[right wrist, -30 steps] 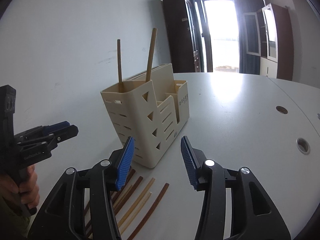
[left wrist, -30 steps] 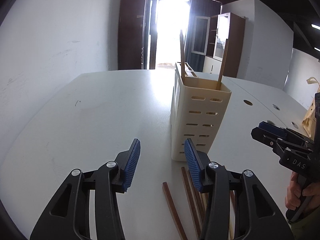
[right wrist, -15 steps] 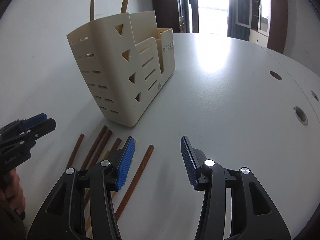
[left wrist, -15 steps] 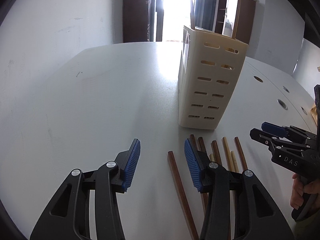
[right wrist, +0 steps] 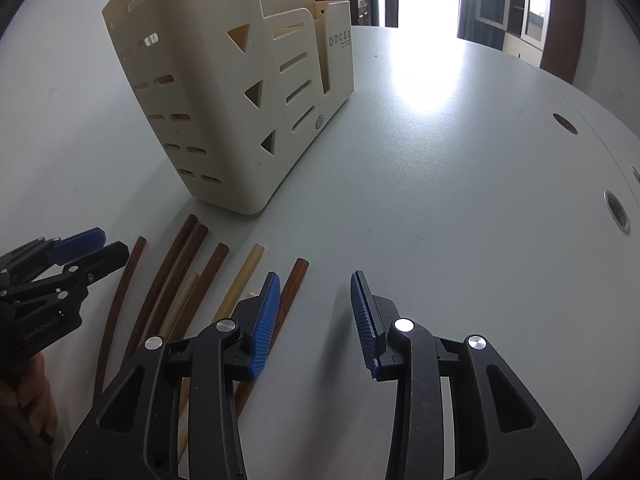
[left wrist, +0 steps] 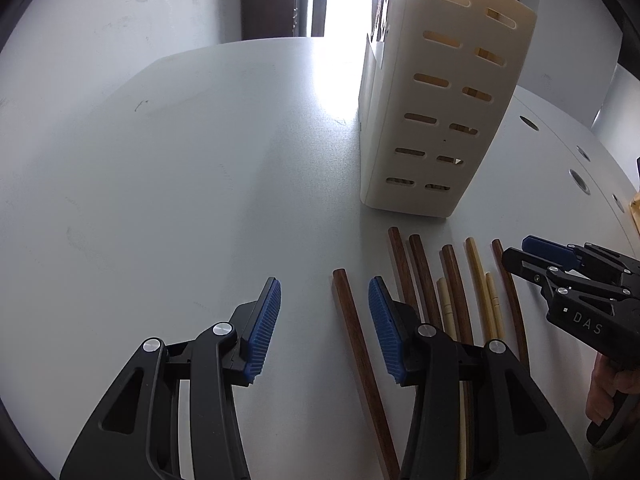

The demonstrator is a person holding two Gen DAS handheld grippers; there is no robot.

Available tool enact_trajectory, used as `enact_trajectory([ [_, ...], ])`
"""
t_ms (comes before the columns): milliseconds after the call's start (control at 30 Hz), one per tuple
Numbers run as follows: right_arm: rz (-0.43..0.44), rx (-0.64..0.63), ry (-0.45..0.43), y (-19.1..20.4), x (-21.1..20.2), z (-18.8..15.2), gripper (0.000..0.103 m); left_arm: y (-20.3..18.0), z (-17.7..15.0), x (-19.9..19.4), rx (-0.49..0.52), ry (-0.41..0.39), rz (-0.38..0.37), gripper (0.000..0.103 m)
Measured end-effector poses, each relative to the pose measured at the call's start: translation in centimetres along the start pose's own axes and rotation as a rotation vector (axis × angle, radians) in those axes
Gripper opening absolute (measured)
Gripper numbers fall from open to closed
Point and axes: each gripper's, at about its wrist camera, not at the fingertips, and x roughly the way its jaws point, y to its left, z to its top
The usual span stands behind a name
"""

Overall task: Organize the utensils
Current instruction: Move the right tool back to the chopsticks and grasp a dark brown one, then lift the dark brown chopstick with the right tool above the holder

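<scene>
A cream slotted utensil holder (left wrist: 436,112) stands upright on the white table; it also shows in the right wrist view (right wrist: 236,92). Several dark brown and pale chopsticks (left wrist: 452,280) lie side by side in front of it, also in the right wrist view (right wrist: 180,280). My left gripper (left wrist: 324,320) is open, low over the table, straddling the leftmost brown chopstick (left wrist: 356,340). My right gripper (right wrist: 316,312) is open and empty, its left finger just over the rightmost brown chopstick (right wrist: 292,284). Each gripper shows in the other's view, the right (left wrist: 560,272) and the left (right wrist: 68,256).
The white table (left wrist: 180,160) has round cable holes (right wrist: 616,212) along its right side. A white wall is at the left. A bright doorway and wooden cabinets (right wrist: 536,4) stand behind the table.
Both grippers have dropped and tilted down toward the chopsticks. The holder looms larger and its standing chopsticks have left the frame. Both grippers stay open.
</scene>
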Motion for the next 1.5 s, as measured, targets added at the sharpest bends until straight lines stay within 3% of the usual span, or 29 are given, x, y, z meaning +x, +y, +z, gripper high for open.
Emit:
enact_trajectory([
  [167, -0.002, -0.002, 0.01, 0.6, 0.8, -0.2, 0.034, -0.3, 0.1, 0.5, 0.003, 0.016, 0.006, 0.043],
  [367, -0.021, -0.026, 0.025, 1.3, 0.7, -0.3, 0.026, -1.1, -0.1, 1.4, 0.02, 0.05, 0.012, 0.031],
  [467, -0.011, -0.016, 0.028, 1.3, 0.3, -0.8, 0.015, -1.2, -0.3, 1.5, 0.023, 0.039, 0.031, 0.027],
  [600, 0.035, 0.009, 0.042, 0.7, -0.3, -0.8, 0.012, -1.4, -0.3, 1.5, 0.022, 0.042, 0.031, 0.01],
  [867, 0.08, 0.031, 0.023, 0.2, -1.5, -0.1, 0.008, -1.5, -0.3, 1.2, 0.025, 0.046, 0.017, 0.008],
  [1167, 0.152, 0.039, -0.09, 0.3, -6.5, 1.0, 0.008, -0.6, 1.3, -4.4, -0.006, -0.1, -0.021, 0.007],
  [1500, 0.164, 0.008, -0.209, 0.6, -10.7, 3.0, 0.008, -0.5, 2.3, -11.0, 0.007, -0.275, -0.032, 0.007],
])
